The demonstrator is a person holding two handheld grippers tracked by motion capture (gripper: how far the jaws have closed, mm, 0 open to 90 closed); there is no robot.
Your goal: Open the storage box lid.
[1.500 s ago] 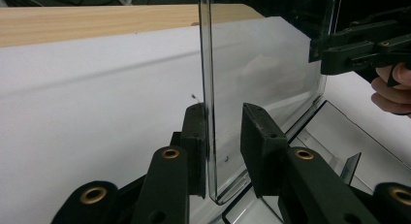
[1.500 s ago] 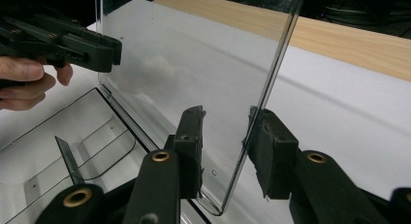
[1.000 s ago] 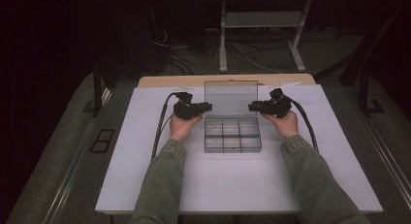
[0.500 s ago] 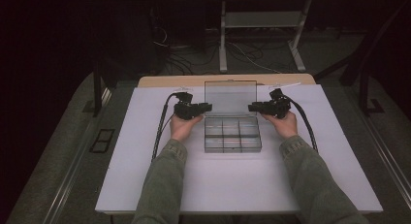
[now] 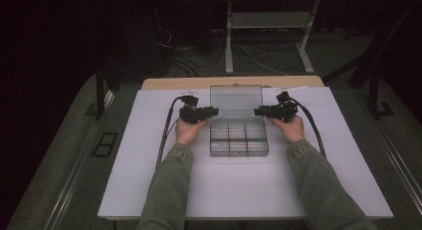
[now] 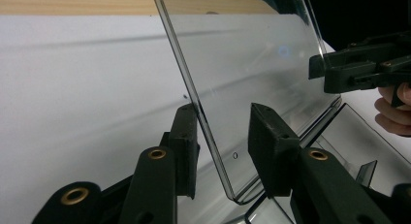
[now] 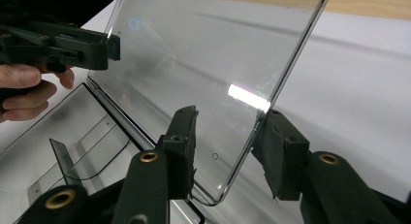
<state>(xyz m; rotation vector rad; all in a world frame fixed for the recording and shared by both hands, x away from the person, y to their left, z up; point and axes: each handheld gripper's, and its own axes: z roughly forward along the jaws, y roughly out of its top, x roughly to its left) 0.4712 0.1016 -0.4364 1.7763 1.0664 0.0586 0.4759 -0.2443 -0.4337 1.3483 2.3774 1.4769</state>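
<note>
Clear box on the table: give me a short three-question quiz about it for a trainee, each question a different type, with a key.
1. True or false: the lid of the clear box stands open.
2. Multiple choice: the lid's side edges sit between the jaws of A) the left gripper alone, B) the right gripper alone, C) both.
3. Fill in: the box rests on the white ____.

Key: 1 true. 2 C; both grippers' jaws have just been opening, with the lid between them but unclamped. 3 table.

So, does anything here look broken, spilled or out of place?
Nothing stands out. The clear compartment box sits square on the white table, its lid raised upright, with no visible cracks or spills.
</note>
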